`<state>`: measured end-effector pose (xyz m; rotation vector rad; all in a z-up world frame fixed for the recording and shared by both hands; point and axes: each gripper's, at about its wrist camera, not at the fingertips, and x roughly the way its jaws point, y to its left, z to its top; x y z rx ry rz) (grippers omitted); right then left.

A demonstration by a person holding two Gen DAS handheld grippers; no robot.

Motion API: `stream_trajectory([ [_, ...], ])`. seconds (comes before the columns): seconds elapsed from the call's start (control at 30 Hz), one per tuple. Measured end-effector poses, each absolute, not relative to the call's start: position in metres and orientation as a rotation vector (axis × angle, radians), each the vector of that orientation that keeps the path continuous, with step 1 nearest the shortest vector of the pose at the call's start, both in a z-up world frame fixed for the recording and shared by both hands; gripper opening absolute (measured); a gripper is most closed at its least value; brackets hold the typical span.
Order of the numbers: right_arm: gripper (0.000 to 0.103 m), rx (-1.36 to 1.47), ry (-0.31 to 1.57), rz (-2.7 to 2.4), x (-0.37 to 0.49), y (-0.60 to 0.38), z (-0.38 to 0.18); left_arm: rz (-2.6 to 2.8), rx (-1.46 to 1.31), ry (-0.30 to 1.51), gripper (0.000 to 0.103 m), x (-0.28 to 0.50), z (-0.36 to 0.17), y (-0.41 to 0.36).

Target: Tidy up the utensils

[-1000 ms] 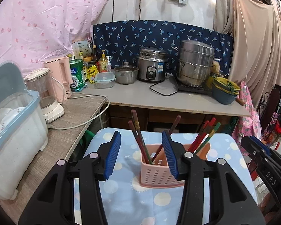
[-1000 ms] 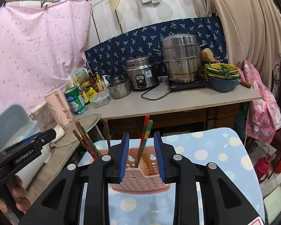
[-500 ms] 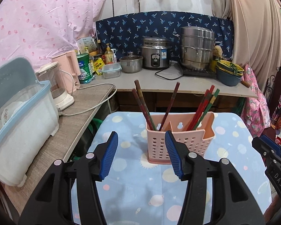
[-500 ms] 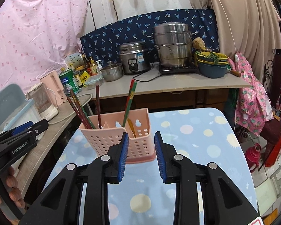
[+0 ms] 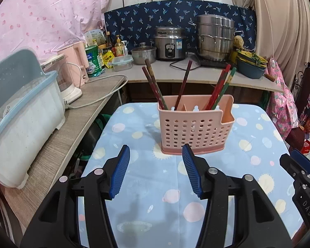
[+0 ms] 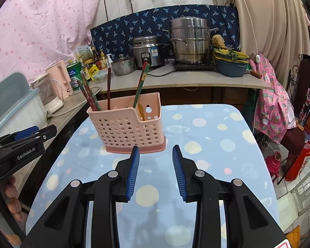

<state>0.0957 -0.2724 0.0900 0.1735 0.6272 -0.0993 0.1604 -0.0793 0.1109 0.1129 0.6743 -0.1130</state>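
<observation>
Both claws are sitting farther back from the pink perforated plastic utensil caddy (image 5: pixel 195 124) than a second ago, the left claw (image 5: pixel 156 170) and right claw (image 6: pixel 156 170) each spread apart and gripping nothing. The caddy is standing upright on the desk under the blue planet-print cloth (image 5: pixel 146 188). The sorting is looking finished or nearly so: dark brown chopsticks (image 5: pixel 155 86) are leaning in its left compartment, red and green chopsticks (image 5: pixel 222 87) in its right.

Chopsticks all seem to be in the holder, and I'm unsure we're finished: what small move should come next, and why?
Probably keep both grippers back and stop. The chopsticks stand in the holder, the cloth shows no loose utensils, and the left gripper and right gripper are open and empty, short of the holder.
</observation>
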Motion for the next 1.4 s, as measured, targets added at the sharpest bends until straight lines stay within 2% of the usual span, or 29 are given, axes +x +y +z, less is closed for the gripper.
stream_trajectory([
  [0.17,0.032,0.177,0.652,-0.091,0.091,-0.268,0.080,-0.111,0.121,0.704,0.051,0.156,0.099,-0.079],
  [0.37,0.034,0.166,0.676,-0.087,0.091,-0.262,0.071,-0.107,0.128,0.730,0.056,0.152,0.085,-0.079],
  [0.77,0.057,0.137,0.707,-0.086,0.097,-0.254,0.059,-0.092,0.131,0.764,0.073,0.158,0.067,-0.078],
  [0.9,0.065,0.125,0.708,-0.096,0.099,-0.253,0.058,-0.085,0.134,0.761,0.084,0.159,0.065,-0.078],
  [1.03,0.068,0.118,0.711,-0.107,0.100,-0.252,0.058,-0.082,0.136,0.763,0.089,0.160,0.065,-0.079],
  [1.33,0.084,0.087,0.714,-0.136,0.101,-0.247,0.058,-0.075,0.138,0.771,0.093,0.161,0.061,-0.076],
  [1.4,0.084,0.080,0.719,-0.145,0.101,-0.246,0.058,-0.077,0.137,0.770,0.094,0.161,0.061,-0.076],
])
